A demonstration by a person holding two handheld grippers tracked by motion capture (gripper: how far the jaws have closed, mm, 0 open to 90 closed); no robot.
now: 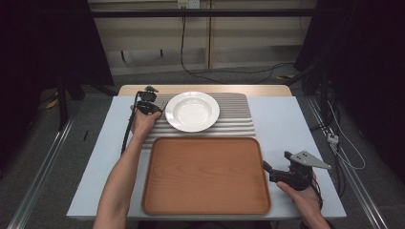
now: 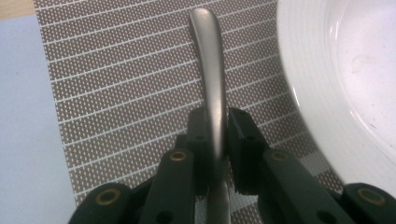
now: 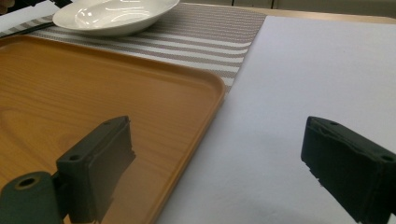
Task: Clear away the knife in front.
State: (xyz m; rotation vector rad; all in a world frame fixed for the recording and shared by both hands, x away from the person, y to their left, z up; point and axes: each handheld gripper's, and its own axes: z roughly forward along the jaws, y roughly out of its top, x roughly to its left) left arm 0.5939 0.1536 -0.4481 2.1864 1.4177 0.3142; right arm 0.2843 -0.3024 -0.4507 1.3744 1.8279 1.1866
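Utensil handle [image 2: 211, 79] | clamped in left tool [image 2: 215, 140], pointing away | right tool [image 3: 215, 163] apart

A white bowl [image 1: 192, 111] sits on a grey-brown placemat [image 1: 236, 114] with thin white stripes, beside an orange-brown wood-grain tray [image 1: 206, 174]. The table [image 1: 282, 124] is pale blue-grey, the metal handle [image 2: 210, 70] dull silver, the jaws black.

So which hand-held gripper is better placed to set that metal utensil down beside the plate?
Left. The left hand-held gripper is already shut on the metal utensil handle, over the striped mat beside the white plate. The right hand-held gripper is open, far off by the wooden tray.
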